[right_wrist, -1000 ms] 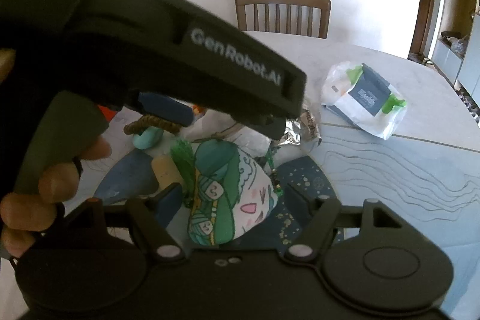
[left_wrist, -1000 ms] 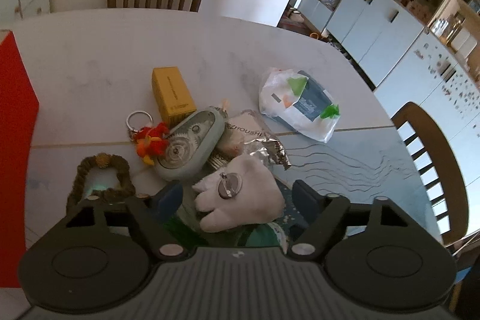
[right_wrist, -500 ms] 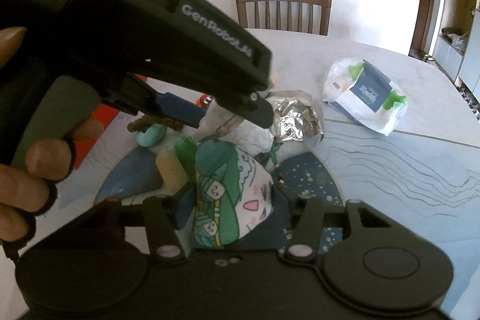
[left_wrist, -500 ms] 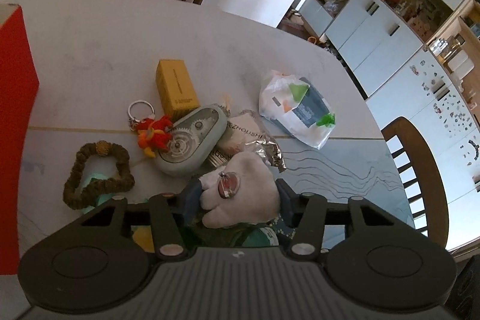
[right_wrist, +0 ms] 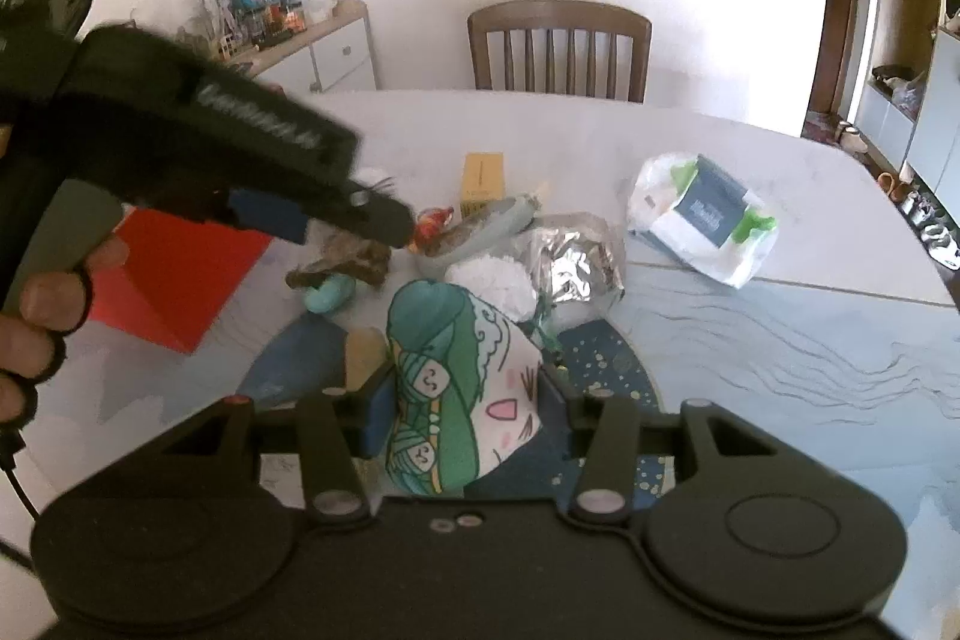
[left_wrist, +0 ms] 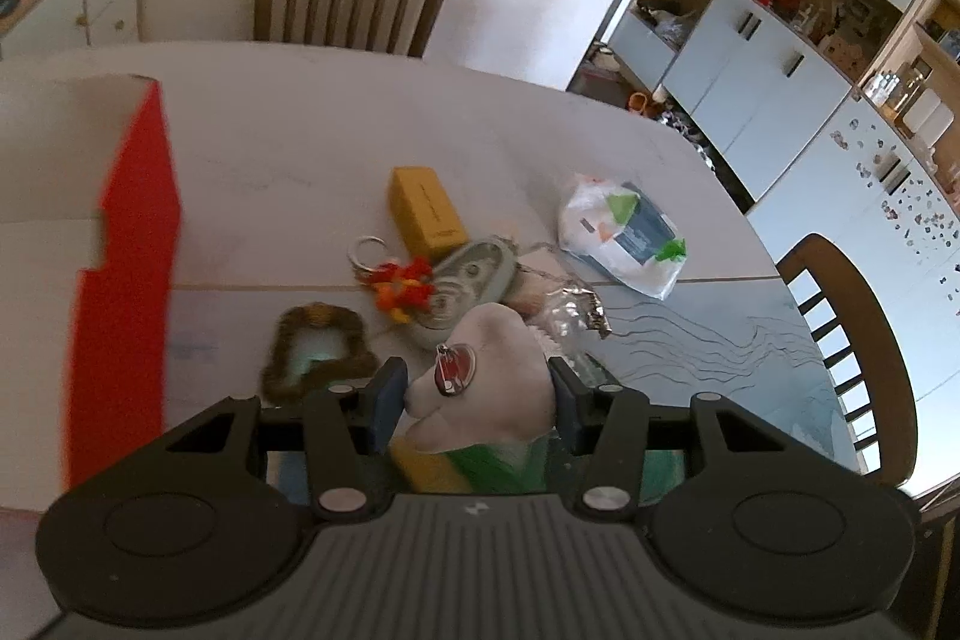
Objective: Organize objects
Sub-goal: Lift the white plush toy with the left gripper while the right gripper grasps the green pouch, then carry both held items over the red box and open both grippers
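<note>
Plush toy: soft cushion-like plush toy (right_wrist: 465, 388) printed with a green-haired cartoon face, pink mouth and yarn-ball motifs; pale cream back (left_wrist: 486, 388) carrying a round red badge (left_wrist: 455, 369).
Grip, right: right gripper (right_wrist: 462, 400) closing, fingers (right_wrist: 378, 409) pressed on both flanks of the printed side.
Grip, left: left gripper (left_wrist: 474, 400) clamped across the cream back, fingers (left_wrist: 384, 400) at a middling gap, squeezing the fabric.
Position: held between both pairs of fingers, above the dark blue mat (right_wrist: 606, 358) on the tabletop (left_wrist: 288, 148).
Axis: long axis running away from the right fingers, green crown at the far end, face tilted to the right.
Beyond the fingertips: brown ring (left_wrist: 318, 349), orange-red keyring (left_wrist: 402, 283), grey-green case (left_wrist: 468, 280), yellow box (left_wrist: 427, 211), foil wrapper (right_wrist: 570, 259), white packet (right_wrist: 702, 217).
Open room: bare tabletop beyond the yellow box; red box (left_wrist: 126, 280) far left of the left fingers; tabletop edge well to the right.
</note>
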{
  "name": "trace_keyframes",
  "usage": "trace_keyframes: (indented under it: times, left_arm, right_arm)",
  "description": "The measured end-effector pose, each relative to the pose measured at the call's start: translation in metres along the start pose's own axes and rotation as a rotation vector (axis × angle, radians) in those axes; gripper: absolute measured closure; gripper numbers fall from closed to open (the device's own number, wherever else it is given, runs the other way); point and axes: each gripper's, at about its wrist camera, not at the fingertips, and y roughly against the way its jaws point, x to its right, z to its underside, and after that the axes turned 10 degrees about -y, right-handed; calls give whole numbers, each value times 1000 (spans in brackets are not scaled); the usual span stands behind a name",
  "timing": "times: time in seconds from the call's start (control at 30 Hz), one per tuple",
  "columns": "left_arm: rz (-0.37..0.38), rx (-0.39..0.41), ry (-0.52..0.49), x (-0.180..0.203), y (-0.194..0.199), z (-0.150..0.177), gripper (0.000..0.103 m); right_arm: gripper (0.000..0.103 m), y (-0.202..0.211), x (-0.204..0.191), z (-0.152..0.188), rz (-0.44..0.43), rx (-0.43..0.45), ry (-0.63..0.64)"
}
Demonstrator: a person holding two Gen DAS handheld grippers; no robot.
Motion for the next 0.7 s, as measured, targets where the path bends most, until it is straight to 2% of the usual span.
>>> trace_keyframes:
  times: [0.3, 0.7]
  left_arm:
    - [-66, 28, -74, -21, 49, 2, 53]
    - [-171, 71, -126, -75, 108, -2, 53]
  right_arm:
    - [56, 40, -18, -23, -44, 49, 72]
    - [56, 56, -88, -76, -136, 109, 210]
